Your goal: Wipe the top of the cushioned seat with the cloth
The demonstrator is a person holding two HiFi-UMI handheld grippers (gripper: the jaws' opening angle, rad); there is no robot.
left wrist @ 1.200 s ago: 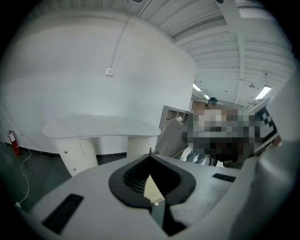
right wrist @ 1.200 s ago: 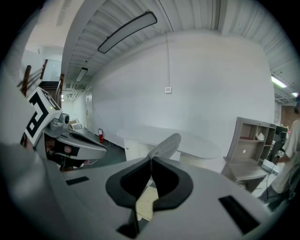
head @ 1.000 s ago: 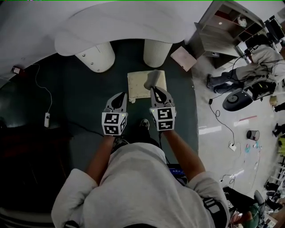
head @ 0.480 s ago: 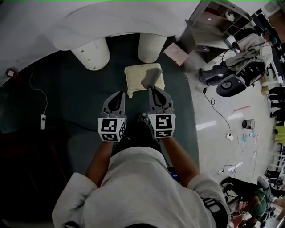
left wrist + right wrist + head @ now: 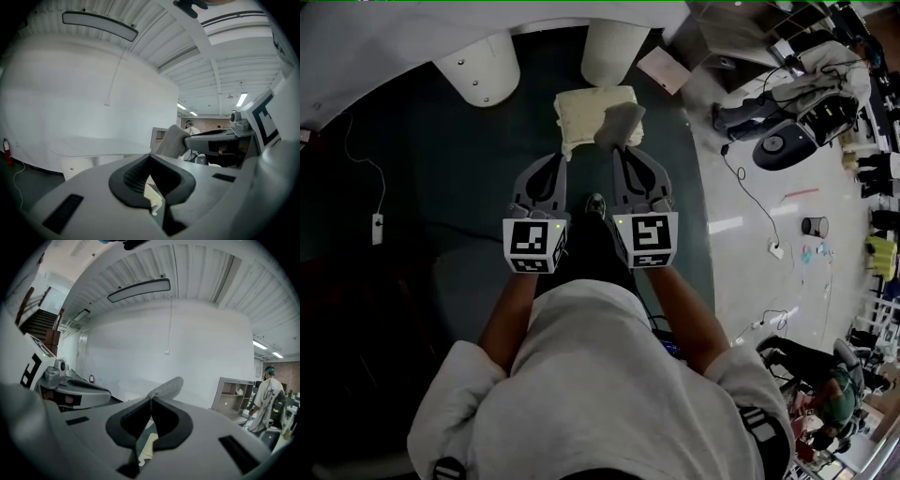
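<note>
The cream cushioned seat [image 5: 581, 111] sits on the dark carpet just ahead of both grippers. A grey cloth [image 5: 620, 124] hangs over its near right part, and my right gripper [image 5: 623, 152] is shut on the cloth's lower end. In the right gripper view the cloth [image 5: 167, 386] sticks up from the shut jaws of the right gripper [image 5: 151, 399], with the seat [image 5: 147, 447] below. My left gripper [image 5: 553, 161] is level with the seat's near left corner, shut with nothing in it. The left gripper view shows this gripper [image 5: 150, 157] with jaws together and the cloth [image 5: 170, 141] to the right.
A white table stands behind the seat on two thick round legs [image 5: 478, 73] [image 5: 614, 49]. A flat board [image 5: 662, 69] lies at the carpet's edge, with a shelf unit [image 5: 233, 397] beyond. On the pale floor at the right are cables [image 5: 748, 202], a stool base [image 5: 776, 145] and people. My shoe [image 5: 595, 203] shows between the grippers.
Both grippers and the head view have moved forward toward the seat. The right gripper has carried the cloth further over the seat's near right part; the left gripper moved up alongside.
</note>
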